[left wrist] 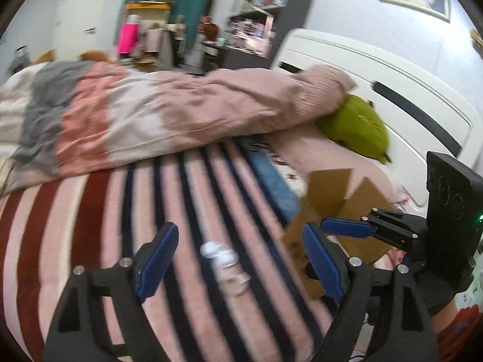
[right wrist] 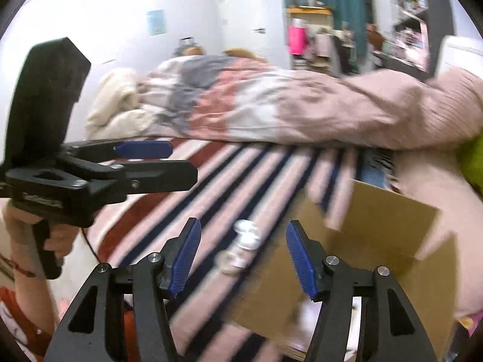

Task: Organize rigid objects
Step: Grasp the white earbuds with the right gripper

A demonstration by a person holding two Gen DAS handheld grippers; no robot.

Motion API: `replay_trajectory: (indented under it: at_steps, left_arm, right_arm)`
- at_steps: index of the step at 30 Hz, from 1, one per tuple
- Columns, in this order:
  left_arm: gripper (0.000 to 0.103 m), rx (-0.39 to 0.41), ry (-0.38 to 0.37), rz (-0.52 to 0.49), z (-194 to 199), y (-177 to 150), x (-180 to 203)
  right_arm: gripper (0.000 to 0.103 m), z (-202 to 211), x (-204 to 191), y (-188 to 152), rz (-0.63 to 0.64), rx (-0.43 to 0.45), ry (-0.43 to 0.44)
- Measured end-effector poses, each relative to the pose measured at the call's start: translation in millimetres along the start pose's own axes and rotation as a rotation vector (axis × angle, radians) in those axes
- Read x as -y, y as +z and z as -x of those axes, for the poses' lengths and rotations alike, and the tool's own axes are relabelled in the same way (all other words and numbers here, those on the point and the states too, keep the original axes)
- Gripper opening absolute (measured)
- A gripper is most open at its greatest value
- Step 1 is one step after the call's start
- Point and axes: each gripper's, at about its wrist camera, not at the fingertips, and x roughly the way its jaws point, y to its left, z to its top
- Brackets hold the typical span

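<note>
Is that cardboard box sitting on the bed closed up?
No, the cardboard box has its flaps standing open beside the small clear objects on the striped blanket.

Home bedroom; striped bedcover [left wrist: 187, 199]; rumpled duvet [left wrist: 169, 114]; white headboard [left wrist: 392, 90]; cluttered shelves [left wrist: 256, 9].

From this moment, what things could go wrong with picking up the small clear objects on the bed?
1. The small clear objects lie on a soft striped blanket; pressing may sink or roll them.
2. Both views are blurred, so aim may be off.
3. The cardboard box stands close beside the open right gripper; a finger could knock it.
</note>
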Motion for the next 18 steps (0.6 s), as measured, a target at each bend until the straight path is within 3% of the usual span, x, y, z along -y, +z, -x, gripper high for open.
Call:
replay_trajectory:
  at_steps: [3, 8, 13, 18]
  left_arm:
    - [0.083, 0.001, 0.062, 0.039, 6.6, -23.1, -35.0]
    - [0.083, -0.029, 0.077, 0.112, -2.1, -54.7, -75.8]
    - [0.083, -0.048, 0.099, 0.155, -13.3, -74.9, -93.2]
    - [0.083, -0.073, 0.107, 0.172, -27.2, -86.7, -97.7]
  right_arm:
    - [0.055, -31.4, -31.3, 0.6, 0.035, -0.037, 0.04]
    - [0.055, -92.8, -49.1, -11.8, 0.031, -0.145, 0.072]
    - [0.055, -158.5, -22.2, -32.4, -0.056, -0.258, -0.106]
    - [0.055, -190.9, 14.7, -45.7, -0.122, -0.297, -0.235]
